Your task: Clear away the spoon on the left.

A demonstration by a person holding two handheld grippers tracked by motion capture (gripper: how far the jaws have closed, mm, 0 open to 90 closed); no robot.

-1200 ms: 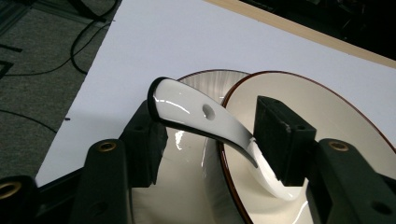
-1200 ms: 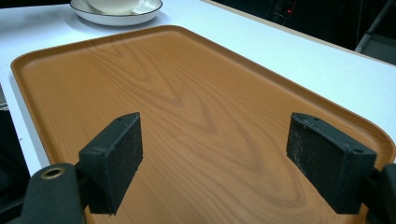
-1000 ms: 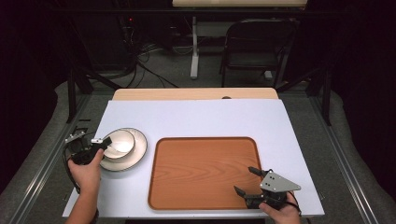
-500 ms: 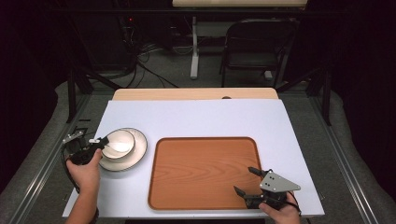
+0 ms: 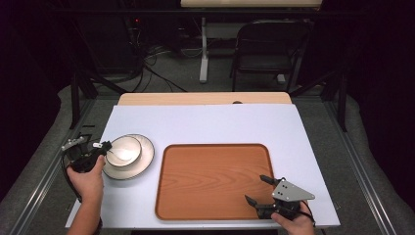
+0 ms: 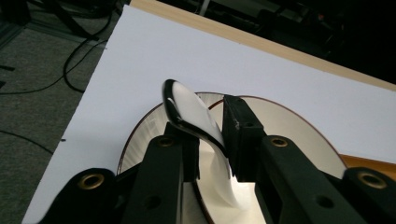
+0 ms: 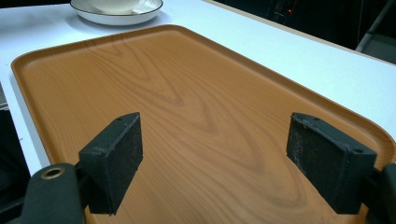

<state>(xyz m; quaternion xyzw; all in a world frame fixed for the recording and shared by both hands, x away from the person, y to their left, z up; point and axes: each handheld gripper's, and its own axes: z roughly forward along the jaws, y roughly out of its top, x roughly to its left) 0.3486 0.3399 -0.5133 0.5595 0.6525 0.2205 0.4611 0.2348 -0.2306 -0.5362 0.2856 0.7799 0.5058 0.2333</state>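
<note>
A white bowl (image 5: pixel 128 147) sits on a white dark-rimmed plate (image 5: pixel 143 161) at the table's left. A white ceramic spoon (image 5: pixel 120 156) lies in the bowl, its handle sticking out to the left. My left gripper (image 5: pixel 100 147) is shut on that handle; in the left gripper view the spoon (image 6: pixel 187 106) is pinched between the black jaws of the left gripper (image 6: pixel 210 140), above the bowl (image 6: pixel 289 130) and plate (image 6: pixel 140 135). My right gripper (image 5: pixel 256 189) is open over the near right corner of the wooden tray (image 5: pixel 210 171); in its own view the right gripper (image 7: pixel 224 154) holds nothing.
The tray (image 7: pixel 187 93) is bare, with the plate (image 7: pixel 116 16) beyond its far corner. A white sheet (image 5: pixel 220 122) covers the table, and a wooden strip (image 5: pixel 205 98) runs along its far edge. A folding chair (image 5: pixel 269 44) stands behind the table.
</note>
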